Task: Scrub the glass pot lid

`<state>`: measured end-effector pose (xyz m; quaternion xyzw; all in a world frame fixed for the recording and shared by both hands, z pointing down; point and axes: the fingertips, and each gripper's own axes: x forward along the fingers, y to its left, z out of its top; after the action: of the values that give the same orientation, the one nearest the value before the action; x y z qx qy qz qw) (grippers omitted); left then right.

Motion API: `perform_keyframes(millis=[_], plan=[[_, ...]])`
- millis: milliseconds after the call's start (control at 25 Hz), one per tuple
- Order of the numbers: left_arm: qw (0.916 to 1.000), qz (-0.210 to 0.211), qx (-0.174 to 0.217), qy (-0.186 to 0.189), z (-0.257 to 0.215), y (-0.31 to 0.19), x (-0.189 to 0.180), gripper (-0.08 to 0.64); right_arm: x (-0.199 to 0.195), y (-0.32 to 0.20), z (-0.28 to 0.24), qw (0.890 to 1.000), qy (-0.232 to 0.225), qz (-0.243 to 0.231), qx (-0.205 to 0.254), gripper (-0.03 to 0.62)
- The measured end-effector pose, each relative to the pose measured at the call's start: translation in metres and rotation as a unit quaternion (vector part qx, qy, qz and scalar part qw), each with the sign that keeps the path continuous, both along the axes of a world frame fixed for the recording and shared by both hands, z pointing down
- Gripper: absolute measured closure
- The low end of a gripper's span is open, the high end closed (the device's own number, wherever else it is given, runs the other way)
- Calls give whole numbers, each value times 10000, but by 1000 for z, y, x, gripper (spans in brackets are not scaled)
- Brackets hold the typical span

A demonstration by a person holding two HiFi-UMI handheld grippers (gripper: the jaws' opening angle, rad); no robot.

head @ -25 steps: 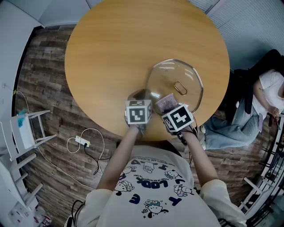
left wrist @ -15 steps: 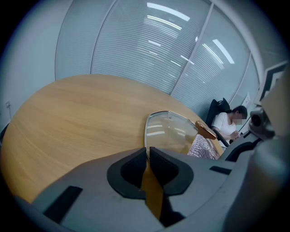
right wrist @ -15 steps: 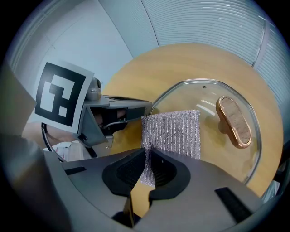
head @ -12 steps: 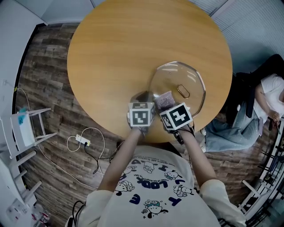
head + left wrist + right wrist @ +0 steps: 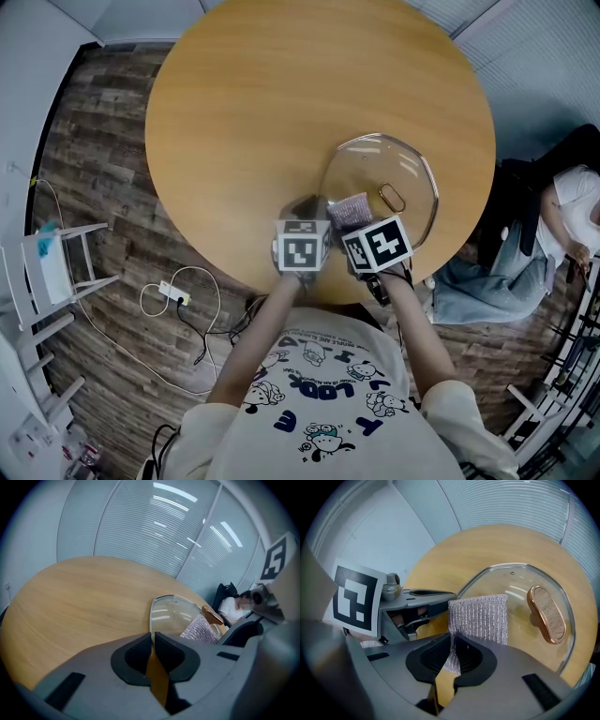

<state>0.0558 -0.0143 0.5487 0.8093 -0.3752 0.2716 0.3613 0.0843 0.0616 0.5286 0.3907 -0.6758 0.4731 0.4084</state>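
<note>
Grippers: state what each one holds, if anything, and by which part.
Left gripper pinches the glass lid by its near rim; right gripper pinches the scrub cloth by its lower edge.

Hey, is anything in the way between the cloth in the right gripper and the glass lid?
Nothing visible. The right gripper holds the cloth right over the near part of the lid; the left gripper pinches the lid's rim off to one side.

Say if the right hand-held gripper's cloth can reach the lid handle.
Probably yes: the right hand-held gripper holds the cloth on the glass pot lid, with bare glass up to the handle.
</note>
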Motion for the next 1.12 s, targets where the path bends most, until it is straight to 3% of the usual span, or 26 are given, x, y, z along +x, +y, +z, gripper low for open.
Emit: perform_keyframes(millis=[320,1120], plan=[[10000,-13,21,21,2,2,-1,526,-3,-9,1,9999,-88,95,35,548],[10000,22,76,10,-2,-1,-1,526,-7,-50,-1,9994,67,-327,109,548]])
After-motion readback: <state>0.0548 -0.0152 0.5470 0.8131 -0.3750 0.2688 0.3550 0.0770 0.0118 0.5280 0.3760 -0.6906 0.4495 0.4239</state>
